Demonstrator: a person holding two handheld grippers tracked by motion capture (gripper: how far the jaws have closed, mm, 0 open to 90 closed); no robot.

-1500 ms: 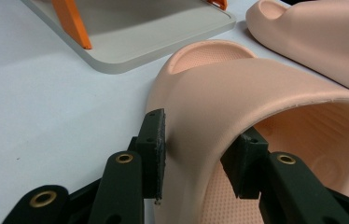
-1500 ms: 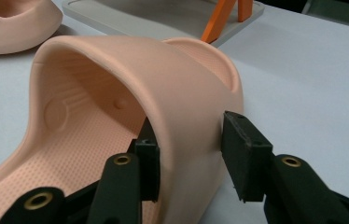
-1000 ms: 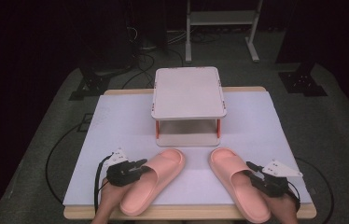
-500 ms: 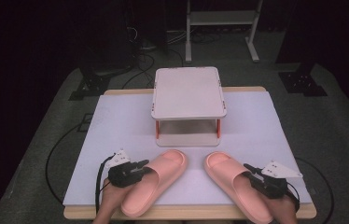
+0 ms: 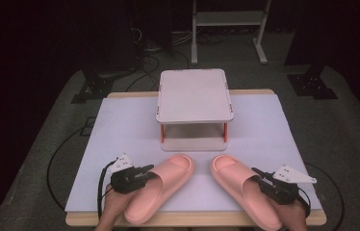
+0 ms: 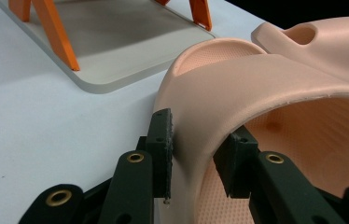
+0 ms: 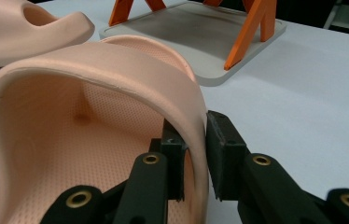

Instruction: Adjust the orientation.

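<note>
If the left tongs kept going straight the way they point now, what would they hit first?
Probably the other slipper, just beyond the slipper the left tongs grip. The rack lies off to the side; depth is unclear.

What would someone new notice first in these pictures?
Two pink slippers at the near edge of the white table: the left slipper and the right slipper, toes angled toward each other. The left tongs and the right tongs each pinch a slipper's strap wall. Behind them stands a small beige rack on orange legs.
</note>
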